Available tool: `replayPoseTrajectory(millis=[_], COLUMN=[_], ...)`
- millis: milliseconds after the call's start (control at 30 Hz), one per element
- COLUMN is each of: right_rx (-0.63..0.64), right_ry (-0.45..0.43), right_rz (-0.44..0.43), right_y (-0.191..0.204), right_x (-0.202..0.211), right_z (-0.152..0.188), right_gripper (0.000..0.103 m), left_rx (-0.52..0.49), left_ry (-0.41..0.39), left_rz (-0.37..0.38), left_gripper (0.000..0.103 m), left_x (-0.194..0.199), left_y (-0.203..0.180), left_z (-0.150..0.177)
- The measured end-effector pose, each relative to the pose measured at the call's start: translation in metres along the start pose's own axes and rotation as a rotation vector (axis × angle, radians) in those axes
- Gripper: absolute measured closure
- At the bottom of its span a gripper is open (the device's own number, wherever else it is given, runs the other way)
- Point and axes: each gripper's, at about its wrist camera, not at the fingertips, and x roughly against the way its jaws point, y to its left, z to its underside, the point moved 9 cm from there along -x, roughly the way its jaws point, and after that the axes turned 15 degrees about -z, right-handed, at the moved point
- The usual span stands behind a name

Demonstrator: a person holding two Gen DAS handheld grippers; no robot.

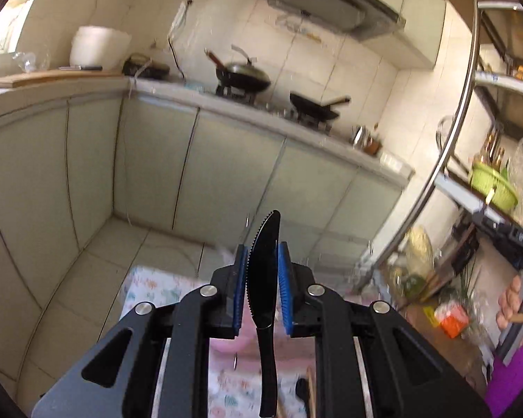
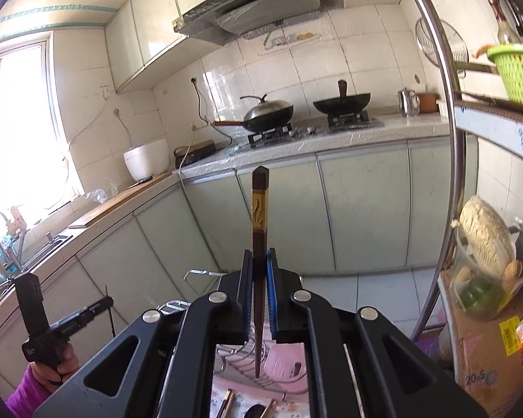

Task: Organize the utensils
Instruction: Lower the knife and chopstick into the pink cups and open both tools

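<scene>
A: Where does the light come from?
B: Daylight from the window (image 2: 21,132) at far left; it blows out white there.
A: Sharpness?
B: Left view smeared, right view crisp. Both bend cabinets (image 2: 359,209) and darken at the corners.

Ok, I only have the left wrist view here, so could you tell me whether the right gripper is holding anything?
Observer: Yes, the right gripper is shut on a dark chopstick with a gold band, which stands upright between the pads.
Operator: Thank you. Is there anything near it that might take my knife?
Observer: A wire rack sits just below that gripper.
Operator: And are any other utensils lying about?
Observer: More chopsticks lie flat in front of the rack.
</scene>
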Motion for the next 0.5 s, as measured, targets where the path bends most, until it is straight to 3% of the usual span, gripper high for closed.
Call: replayPoseTrajectory(millis=[233, 400, 500], right_rx=[0.045, 0.028, 0.012], right_ry=[-0.026, 0.021, 0.056], right_rz=[0.048, 0.070, 0.079], right_y=[-0.001, -0.016, -0.026], right_x=[-0.003, -0.019, -0.030], right_z=[-0.017, -0.004, 0.009], right_gripper=[0.096, 0.096, 0.096], left_rx=[0.082, 0.101, 0.100], left_ry=[-0.195, -0.308, -0.336], left_rz=[-0.080, -0.148, -0.186], left_gripper=[0.086, 0.086, 0.086], left_x=[-0.016, -0.035, -0.045], left_y=[-0.005, -0.005, -0.002], left_z=[-0.037, -0.036, -0.024])
